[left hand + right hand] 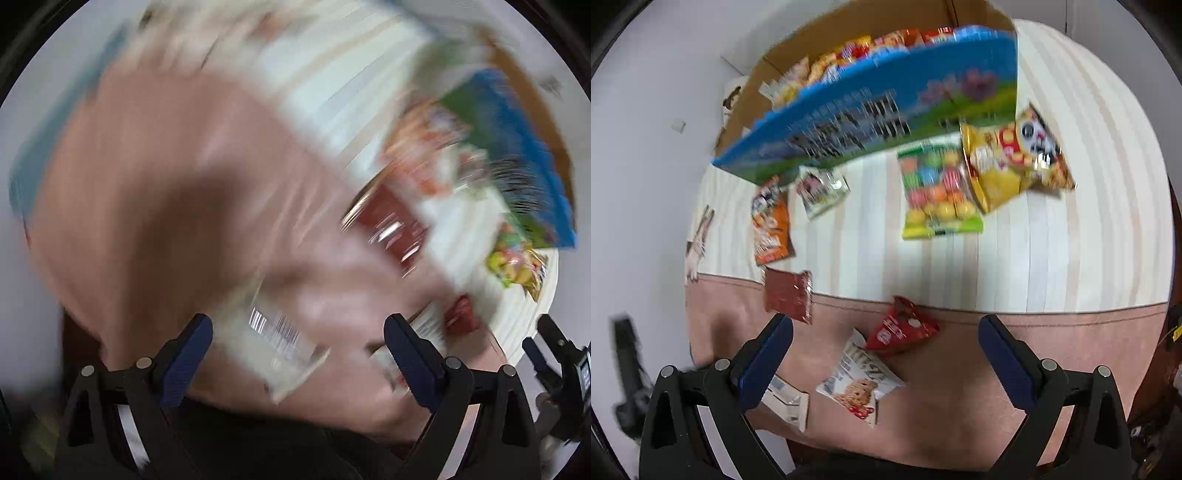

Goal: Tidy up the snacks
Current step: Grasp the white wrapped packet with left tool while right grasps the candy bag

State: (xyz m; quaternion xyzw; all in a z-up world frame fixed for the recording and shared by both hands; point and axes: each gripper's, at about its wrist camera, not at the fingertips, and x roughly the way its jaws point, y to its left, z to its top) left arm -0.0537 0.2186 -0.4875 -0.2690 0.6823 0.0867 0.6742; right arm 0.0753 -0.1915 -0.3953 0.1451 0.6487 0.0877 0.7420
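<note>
The left wrist view is heavily motion-blurred. My left gripper (298,343) is open above a white packet with a barcode (273,343) on the pink cloth. My right gripper (885,345) is open and empty over a white cereal packet (857,387) and a red triangular packet (901,330). A dark red packet (788,297), an orange packet (772,229), a small white packet (822,190), a green candy bag (938,194) and a yellow bag (1015,162) lie on the striped cloth. A blue box (879,103) holds several snacks.
The table carries a striped white cloth (1052,240) with a pink border (997,362). Another white packet (788,402) lies by my right gripper's left finger. The left gripper (628,373) shows blurred at the right wrist view's left edge. White wall lies behind.
</note>
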